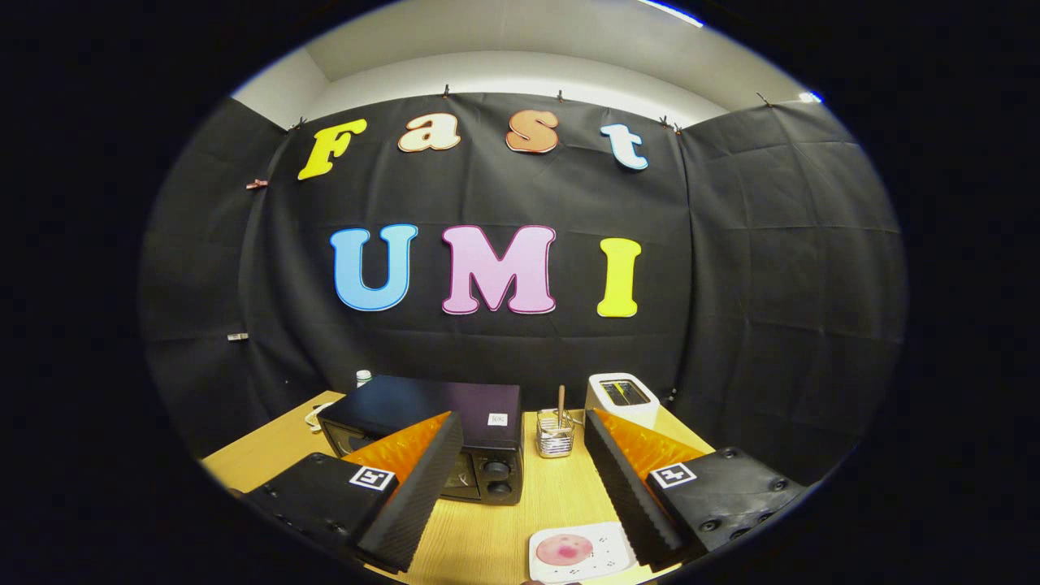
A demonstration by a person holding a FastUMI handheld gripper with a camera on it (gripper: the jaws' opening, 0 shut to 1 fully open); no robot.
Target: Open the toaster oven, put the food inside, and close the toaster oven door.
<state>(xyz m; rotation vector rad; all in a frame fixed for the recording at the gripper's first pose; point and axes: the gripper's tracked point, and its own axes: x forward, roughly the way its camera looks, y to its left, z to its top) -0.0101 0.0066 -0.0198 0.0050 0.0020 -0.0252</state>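
Observation:
A black toaster oven (pixel 431 410) stands on the wooden table (pixel 496 528), behind my left finger, which covers part of its front; two knobs (pixel 497 478) show on its right side and its door looks closed. A white square plate (pixel 581 552) with a round pink piece of food (pixel 564 549) lies close by, just inside my right finger. My gripper (pixel 524 455) is open, held above the table, with nothing between its fingers.
A small wire holder (pixel 555 433) with a stick in it stands right of the oven. A white pop-up toaster (pixel 621 398) sits at the back right. A white-capped bottle (pixel 363 378) peeks out behind the oven. Black cloth walls enclose the table.

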